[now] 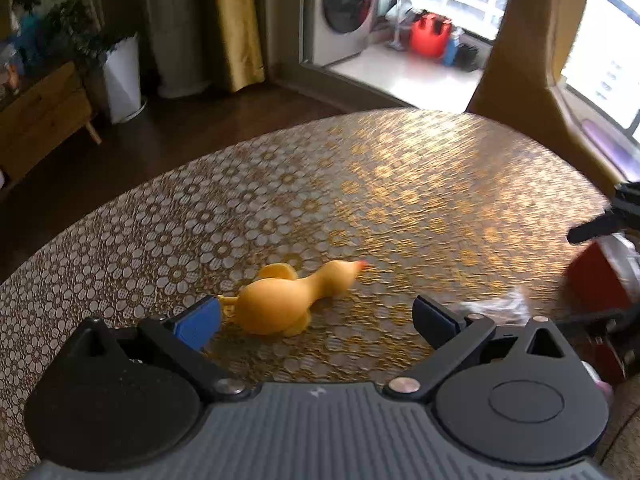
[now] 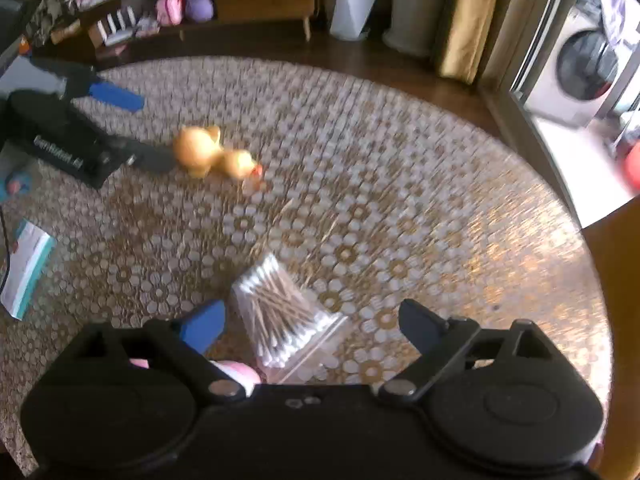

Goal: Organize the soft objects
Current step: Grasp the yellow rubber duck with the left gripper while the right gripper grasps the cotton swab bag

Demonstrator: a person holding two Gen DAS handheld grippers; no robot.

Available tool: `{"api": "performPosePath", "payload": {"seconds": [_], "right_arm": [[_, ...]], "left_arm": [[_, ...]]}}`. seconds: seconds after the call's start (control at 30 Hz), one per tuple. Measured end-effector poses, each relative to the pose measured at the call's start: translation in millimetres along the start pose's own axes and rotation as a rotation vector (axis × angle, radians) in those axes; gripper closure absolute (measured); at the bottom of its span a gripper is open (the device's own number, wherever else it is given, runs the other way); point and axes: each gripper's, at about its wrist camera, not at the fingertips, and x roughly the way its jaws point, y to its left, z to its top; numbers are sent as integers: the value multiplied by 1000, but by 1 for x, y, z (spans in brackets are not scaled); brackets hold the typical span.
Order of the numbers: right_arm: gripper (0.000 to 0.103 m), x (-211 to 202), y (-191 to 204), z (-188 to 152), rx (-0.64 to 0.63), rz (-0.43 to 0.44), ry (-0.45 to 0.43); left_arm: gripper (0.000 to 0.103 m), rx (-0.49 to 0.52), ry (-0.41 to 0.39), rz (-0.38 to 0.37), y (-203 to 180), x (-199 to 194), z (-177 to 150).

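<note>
A yellow rubber chicken toy (image 1: 288, 300) lies on its side on the round table, beak to the right. My left gripper (image 1: 316, 302) stands open over it, with the toy's tail end close to the blue pad (image 1: 198, 322). In the right wrist view the same toy (image 2: 212, 156) lies just beyond the left gripper (image 2: 136, 128). A clear bag of cotton swabs (image 2: 284, 316) lies between the fingers of my open right gripper (image 2: 311, 307), nearer the blue pad (image 2: 204, 326); neither pad presses on it. The same bag (image 1: 496, 306) shows in the left wrist view.
The table (image 2: 400, 200) has a gold flower-patterned cover. A white and teal box (image 2: 26, 268) lies at its left edge, and a red box (image 1: 596, 280) stands at the right of the left wrist view. A pink object (image 2: 236, 372) peeks out under the right gripper.
</note>
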Motion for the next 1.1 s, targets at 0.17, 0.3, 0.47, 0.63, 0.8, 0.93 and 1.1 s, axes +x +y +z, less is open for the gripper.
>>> {"api": "performPosePath", "payload": {"seconds": [0.17,0.3,0.47,0.63,0.8,0.93,1.1], "right_arm": [[11,30,2,3,-29,28,41],[13,48,0,5,-19,49,63],[13,59,-1,6,-17,88,73],[24,66,5,4,-52,83,80],[28,74,10,1,-77,73,76],[36,73,10,-2,-89,63,65],[52,69,7,-4,-69,64,44]], "left_arm": [[0,-5,21,52,7,27,2],[0,3,36,84,10,46,1],[0,23,52,107,12,66,-2],[1,81,61,142,8,82,-5],[6,54,46,139,10,93,-6],[14,42,26,127,9,95,-8],[29,-14,20,108,11,92,-11]]}}
